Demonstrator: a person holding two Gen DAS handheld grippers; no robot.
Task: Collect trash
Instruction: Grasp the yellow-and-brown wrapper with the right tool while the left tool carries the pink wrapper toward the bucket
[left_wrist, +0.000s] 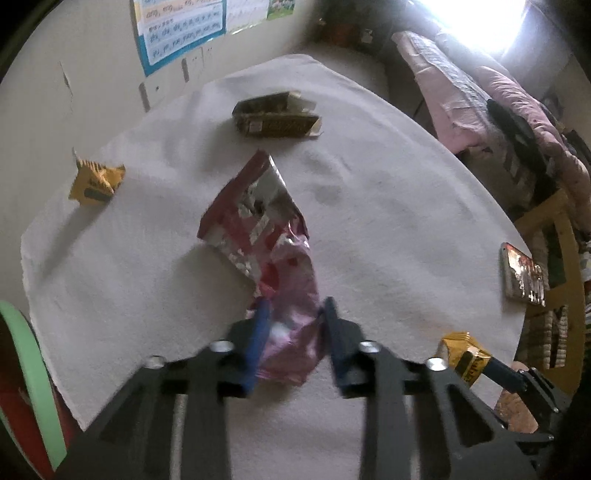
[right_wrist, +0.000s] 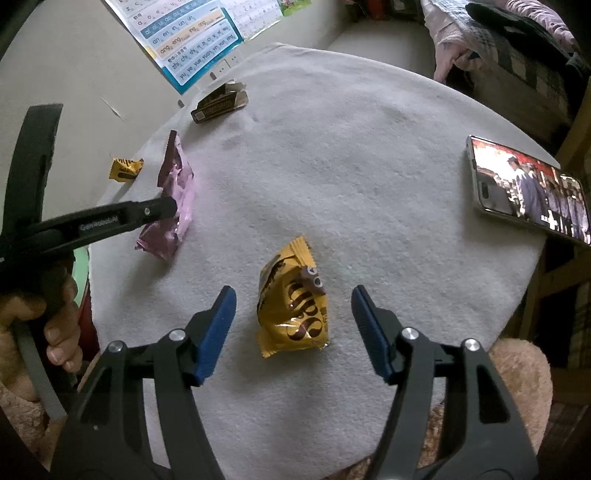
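- Your right claw (right_wrist: 293, 328) is spread wide, nothing in it; the yellow wrapper (right_wrist: 291, 302) lies on the cloth (right_wrist: 369, 184) right between the fingers, long axis pointing away from you.
- So go straight down and close across its short width.
- Your left claw (left_wrist: 293, 332) is pinched on the pink bag (left_wrist: 266, 243), which looks lifted off the cloth.
- Other trash sits farther out: small yellow wrapper (right_wrist: 125, 169), brown box (right_wrist: 218, 103).

You see a pink-and-maroon snack bag (left_wrist: 275, 258), yellow wrappers (right_wrist: 293, 302) with brown lettering, a dark brown box (left_wrist: 275, 116), blue finger pads (right_wrist: 216, 332), and a white tablecloth (right_wrist: 369, 184).
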